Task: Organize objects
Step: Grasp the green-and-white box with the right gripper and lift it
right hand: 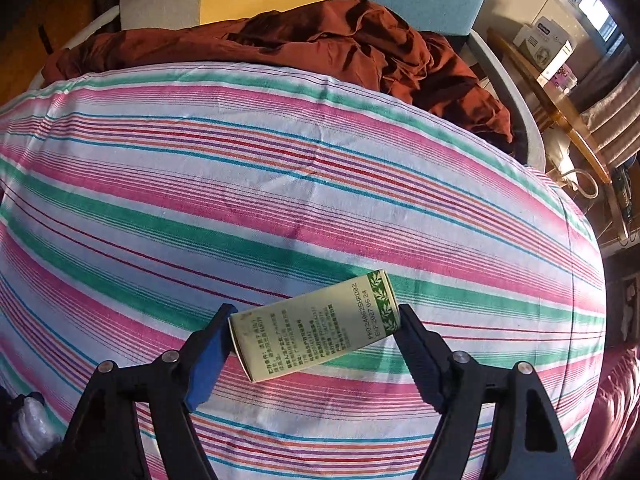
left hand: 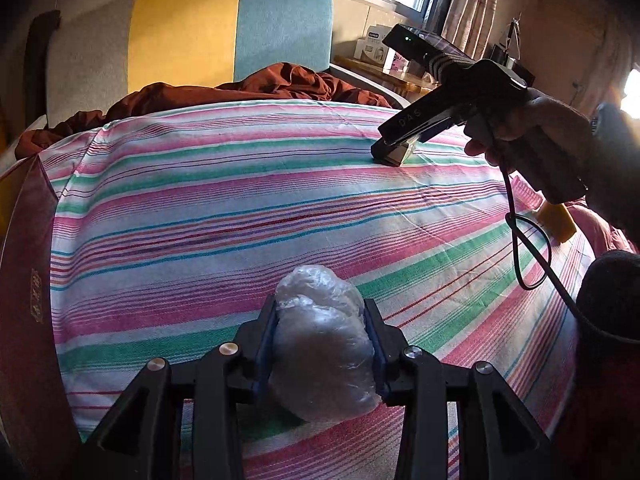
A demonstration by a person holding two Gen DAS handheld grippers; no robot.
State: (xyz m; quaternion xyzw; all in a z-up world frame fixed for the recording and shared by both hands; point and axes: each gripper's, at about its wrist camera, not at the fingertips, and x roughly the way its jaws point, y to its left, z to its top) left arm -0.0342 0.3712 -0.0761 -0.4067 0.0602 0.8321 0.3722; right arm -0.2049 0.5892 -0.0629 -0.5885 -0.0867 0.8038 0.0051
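Observation:
My left gripper [left hand: 322, 336] is shut on a clear crumpled plastic bag [left hand: 322, 344], held just over the striped bedsheet [left hand: 240, 208]. My right gripper [right hand: 316, 332] spans a pale green printed carton [right hand: 316, 326] lying on the striped sheet [right hand: 280, 184]; both fingers touch its ends, so it is shut on it. In the left wrist view the right gripper [left hand: 390, 156] shows at the far right of the bed with the carton [left hand: 398, 155] at its tip. The bag also shows at the lower left of the right wrist view [right hand: 34, 428].
A dark red box [left hand: 24, 280] stands at the bed's left edge. A rumpled rust-brown blanket [right hand: 340, 44] lies at the head of the bed. A yellow object [left hand: 558, 222] lies at the right. A wooden side table [right hand: 560, 120] with boxes stands beyond the bed.

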